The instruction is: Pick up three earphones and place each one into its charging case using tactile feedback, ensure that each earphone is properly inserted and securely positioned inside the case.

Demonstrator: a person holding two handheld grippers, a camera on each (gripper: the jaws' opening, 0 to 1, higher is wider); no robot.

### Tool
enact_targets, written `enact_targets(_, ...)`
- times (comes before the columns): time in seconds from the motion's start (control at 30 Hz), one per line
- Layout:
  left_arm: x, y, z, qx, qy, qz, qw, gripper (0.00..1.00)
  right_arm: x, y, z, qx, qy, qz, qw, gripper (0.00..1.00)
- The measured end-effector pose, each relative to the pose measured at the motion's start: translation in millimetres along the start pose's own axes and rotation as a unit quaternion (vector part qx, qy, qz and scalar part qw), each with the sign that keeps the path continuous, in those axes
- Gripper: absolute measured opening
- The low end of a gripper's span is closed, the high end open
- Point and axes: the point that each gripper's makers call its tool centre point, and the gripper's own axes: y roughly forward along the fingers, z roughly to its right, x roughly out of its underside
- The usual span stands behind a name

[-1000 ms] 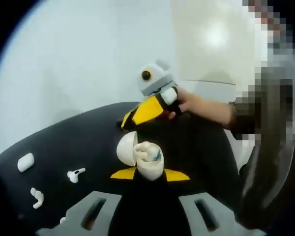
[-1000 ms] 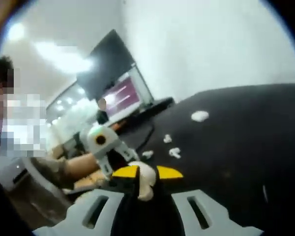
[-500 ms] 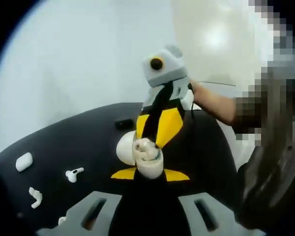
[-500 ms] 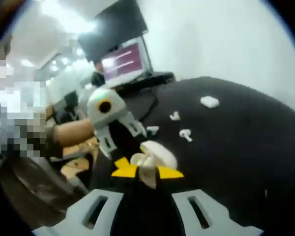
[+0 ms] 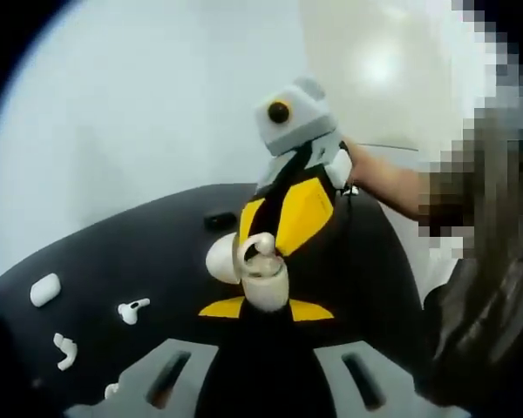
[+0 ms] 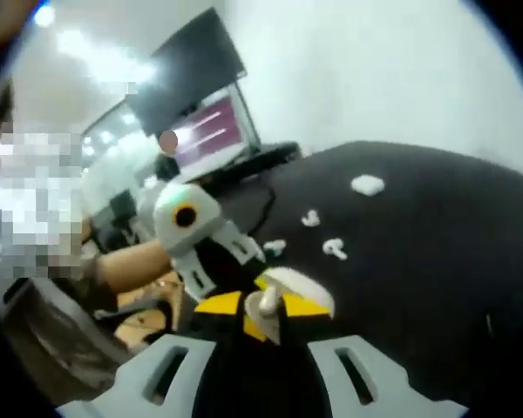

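Earphone point(image 5: 263, 251) sits at the mouth of the open case point(image 5: 263, 283), clamped in the left gripper point(image 5: 266, 306) fingers; the right gripper point(image 5: 288, 222) reaches in from 12 o'clock, its fingers hard to read. Spares lie on the surface point(image 5: 113, 261) at 8 o'clock. In the right gripper view, the right gripper point(image 6: 263, 306) pinches the earphone point(image 6: 267, 301) beside the lid point(image 6: 298, 286); press straight down, gently, until it seats.

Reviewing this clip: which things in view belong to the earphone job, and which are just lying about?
Job in hand:
- open charging case, held in the left gripper
- earphone in the right gripper, at the case
- loose earphones on the black table
- closed case

Lying about:
- monitor
- small black object on the table
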Motion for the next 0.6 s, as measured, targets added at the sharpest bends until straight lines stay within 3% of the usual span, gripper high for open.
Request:
enact_targets(0.07,0.3,0,0.4,0.001,-0.002,-0.001,1.0,0.12,3.8,0,6,0.022,-0.02,-0.015,0.9994,0.13)
enact_targets(0.23,0.3,0,0.1,-0.005,-0.007,0.0,1.0,0.13,4.9,-3,3,0.013,-0.018,-0.005,0.9997,0.12)
enact_targets(0.4,-1.6,-1,1.6,0.007,-0.028,0.008,0.9995,0.19,3.8,-7,4,0.012,-0.097,0.035,0.9946,0.12)
enact_targets(0.53,-2.9,-3,2.9,0.019,-0.052,0.014,0.9984,0.25,-2.3,-12,11,0.007,-0.053,0.084,0.995,0.12)
enact_targets(0.6,-2.4,-1,3.0,0.019,-0.052,0.013,0.9984,0.25,2.7,-11,17,0.008,-0.047,0.082,0.9955,0.12)
